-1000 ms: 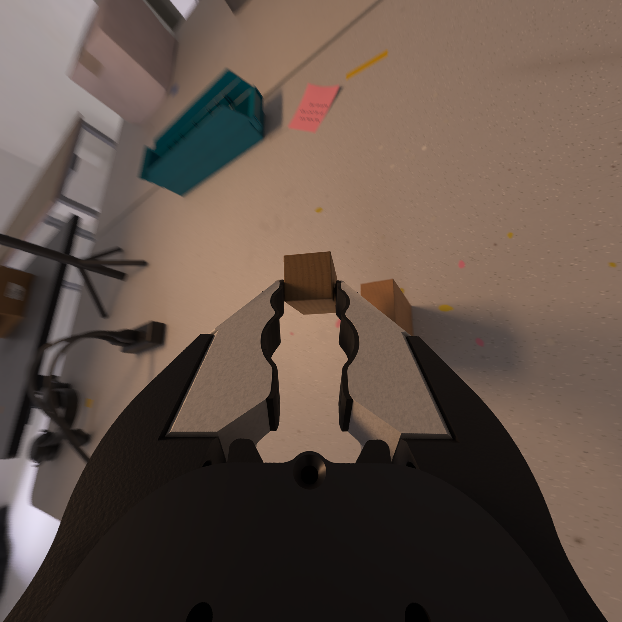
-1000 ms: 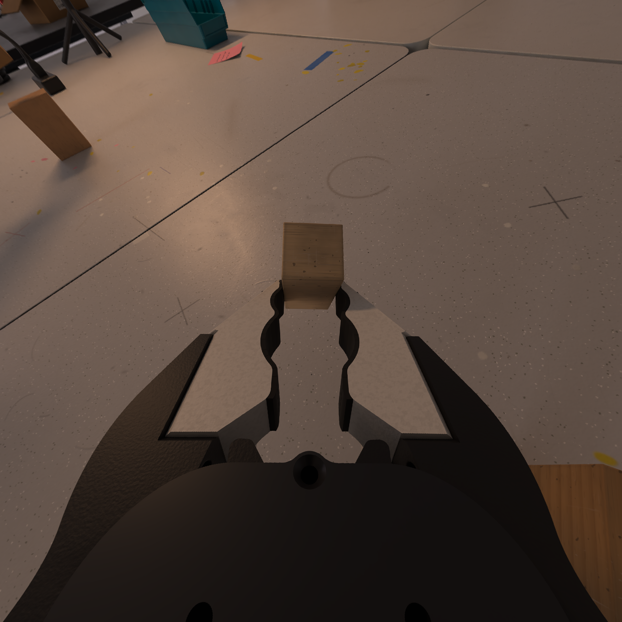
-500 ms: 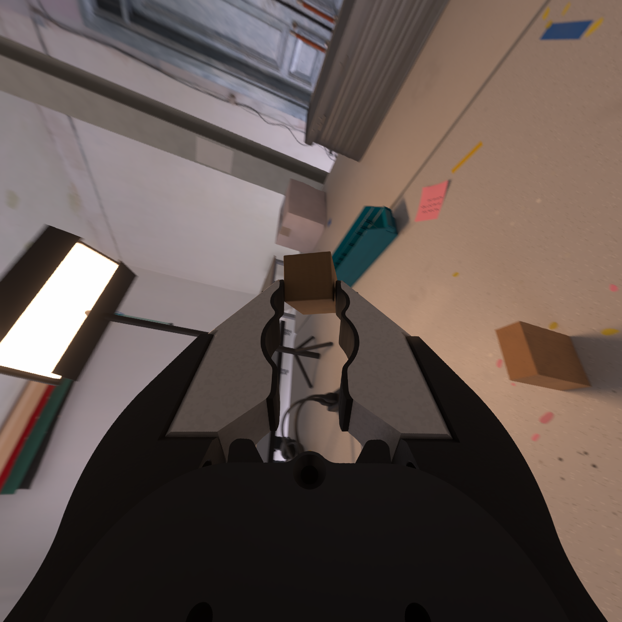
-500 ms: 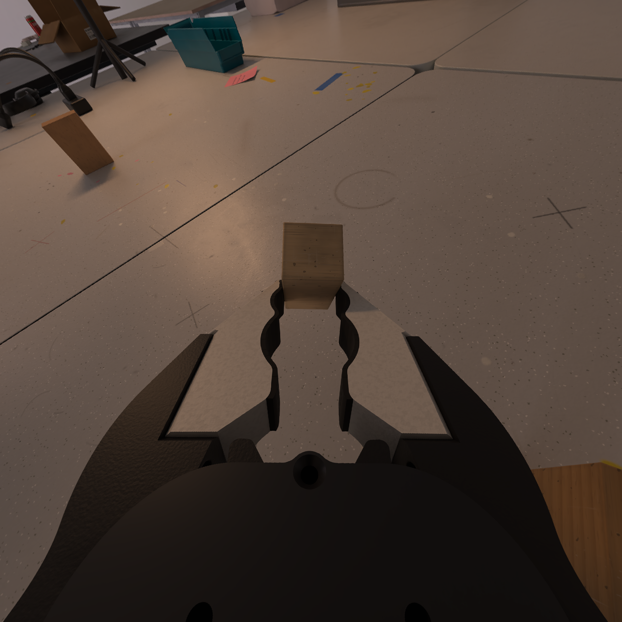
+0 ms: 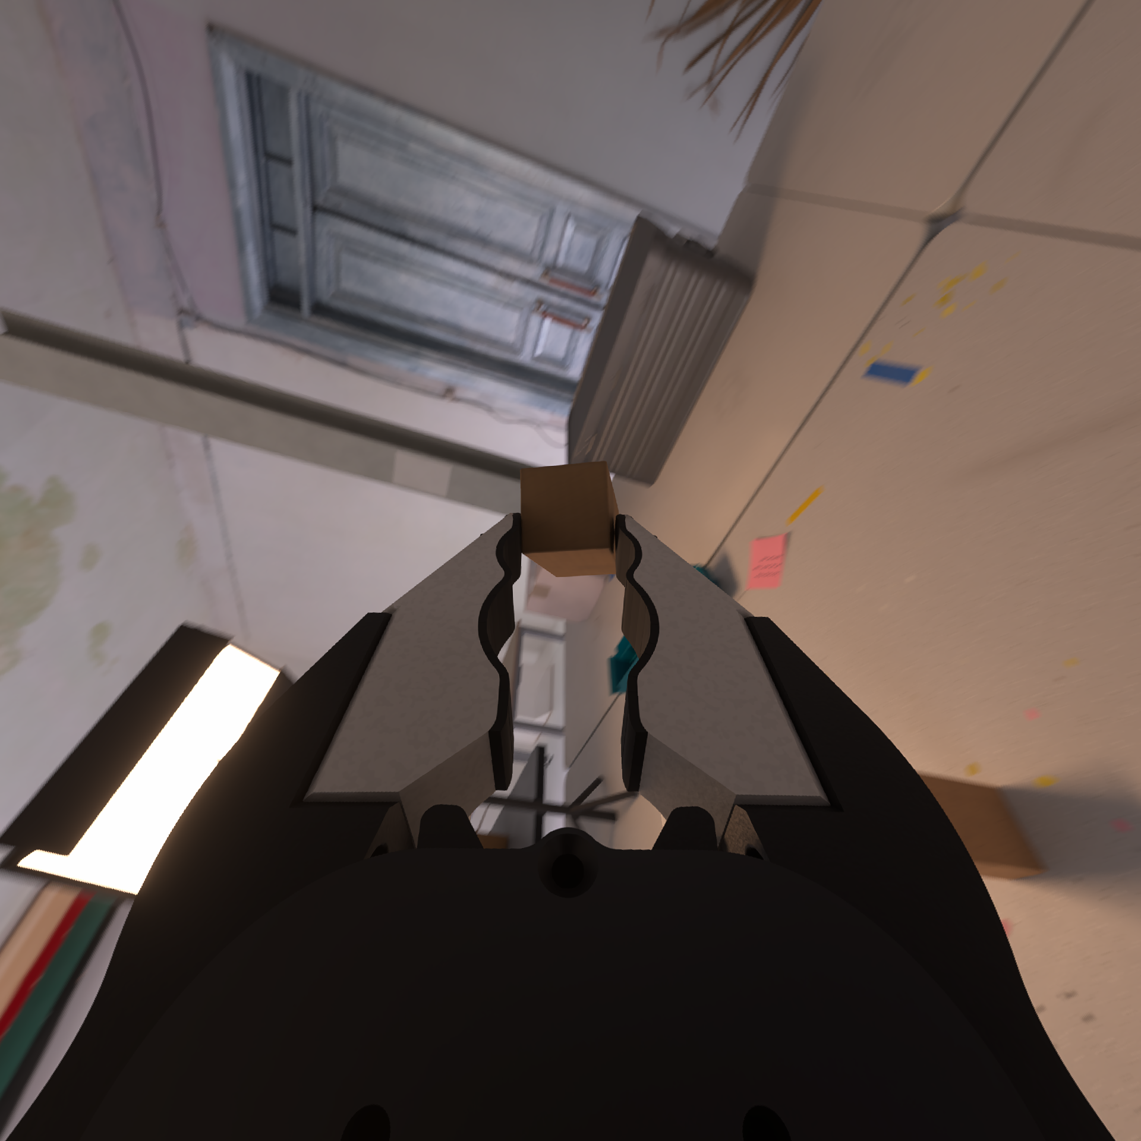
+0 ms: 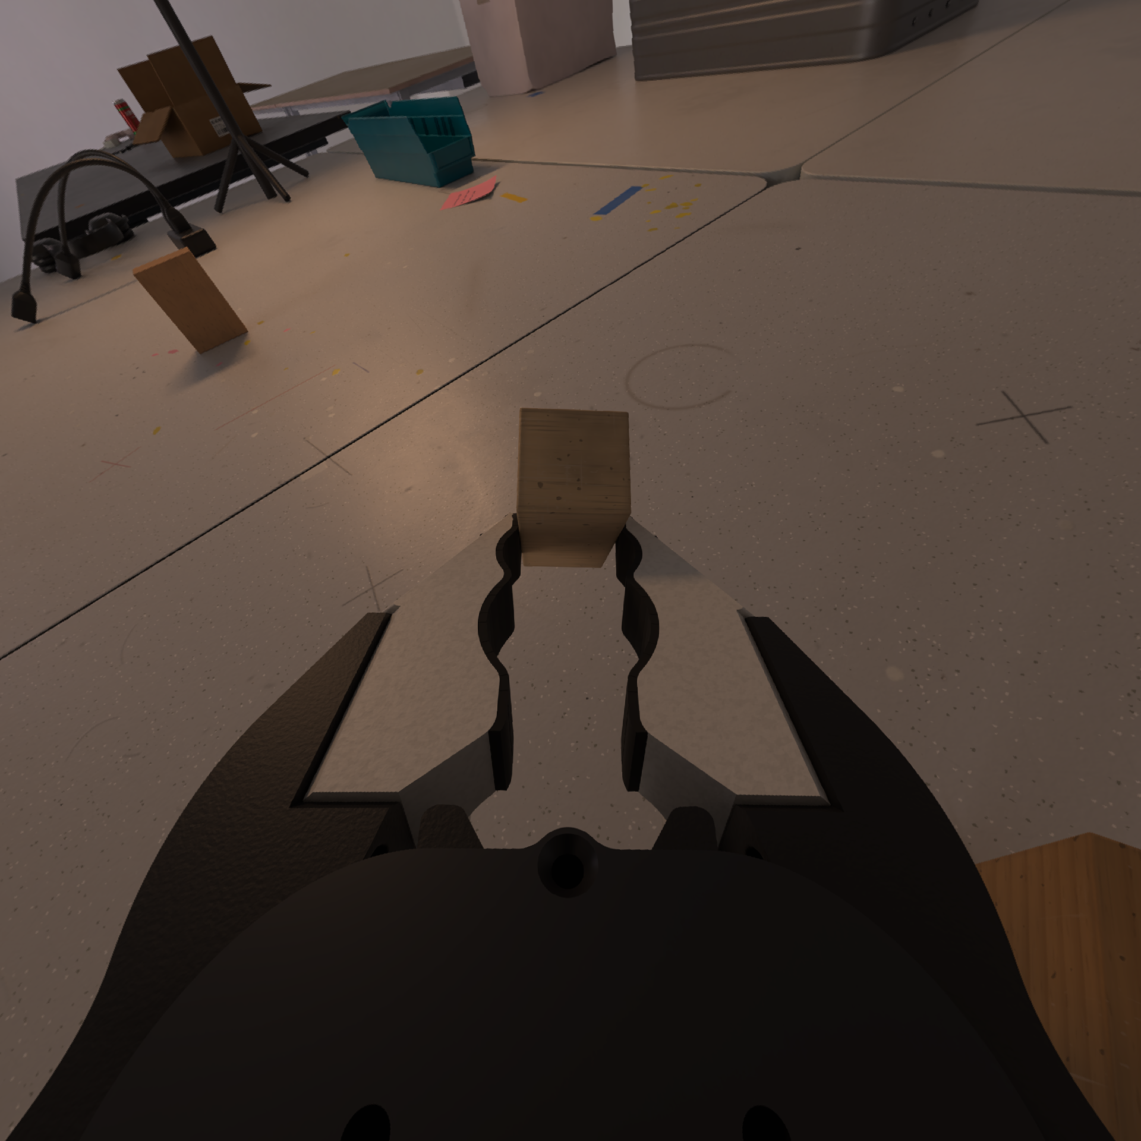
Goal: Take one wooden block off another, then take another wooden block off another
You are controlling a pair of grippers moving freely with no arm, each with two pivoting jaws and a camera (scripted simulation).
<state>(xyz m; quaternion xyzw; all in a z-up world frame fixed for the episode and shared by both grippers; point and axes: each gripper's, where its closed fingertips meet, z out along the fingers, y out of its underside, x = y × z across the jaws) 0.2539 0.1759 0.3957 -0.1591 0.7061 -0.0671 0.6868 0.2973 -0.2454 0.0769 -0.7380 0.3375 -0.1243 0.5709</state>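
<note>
Left claw (image 5: 568, 537) swung up, brown block (image 5: 567, 518) gripped

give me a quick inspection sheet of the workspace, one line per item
surface: pale speckled table, seams, pen crosses and a circle.
job's things: brown wooden cube in left tool; pale wooden cube in right tool; tall brown block standing alone; wooden block corner at lower right.
clutter: teal bin, pink note, blue tape.
grippers: both shut on cubes, lifted.
cables: black hoses at far left.
surroundings: cardboard box, grey case, door.
</note>
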